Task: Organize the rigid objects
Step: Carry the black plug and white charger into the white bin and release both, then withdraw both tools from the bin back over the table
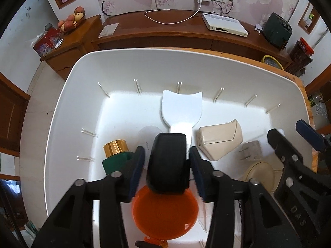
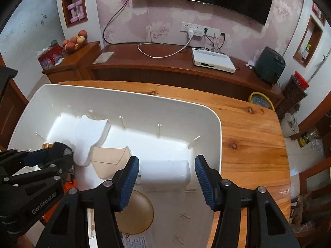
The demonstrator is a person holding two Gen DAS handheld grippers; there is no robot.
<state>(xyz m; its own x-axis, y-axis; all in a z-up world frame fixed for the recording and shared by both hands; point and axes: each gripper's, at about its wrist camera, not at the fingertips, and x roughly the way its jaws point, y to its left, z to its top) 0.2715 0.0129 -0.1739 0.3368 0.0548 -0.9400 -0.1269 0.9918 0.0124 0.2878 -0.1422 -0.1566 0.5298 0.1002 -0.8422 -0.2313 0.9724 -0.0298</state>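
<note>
A large white bin (image 1: 186, 66) on a wooden table (image 2: 248, 144) holds the objects. My left gripper (image 1: 167, 150) points down into it, open. A black rounded case (image 1: 167, 161) stands between its pads with thin gaps on both sides, partly over an orange dish (image 1: 165, 215). A green bottle with a gold cap (image 1: 115, 159) is just left of it. My right gripper (image 2: 166, 158) is open around a white plug adapter (image 2: 165, 175) without touching it. A beige wedge-shaped box (image 2: 111, 161), a white paddle-shaped piece (image 1: 182, 109) and a tan round lid (image 2: 136, 212) lie nearby.
Thin white ribs line the bin's inner walls. Bare tabletop lies right of the bin's rim (image 2: 215, 128). Behind the table stands a dark wood cabinet (image 2: 165, 68) with a white set-top box (image 2: 213, 61), a white cable and a dark green appliance (image 2: 269, 64).
</note>
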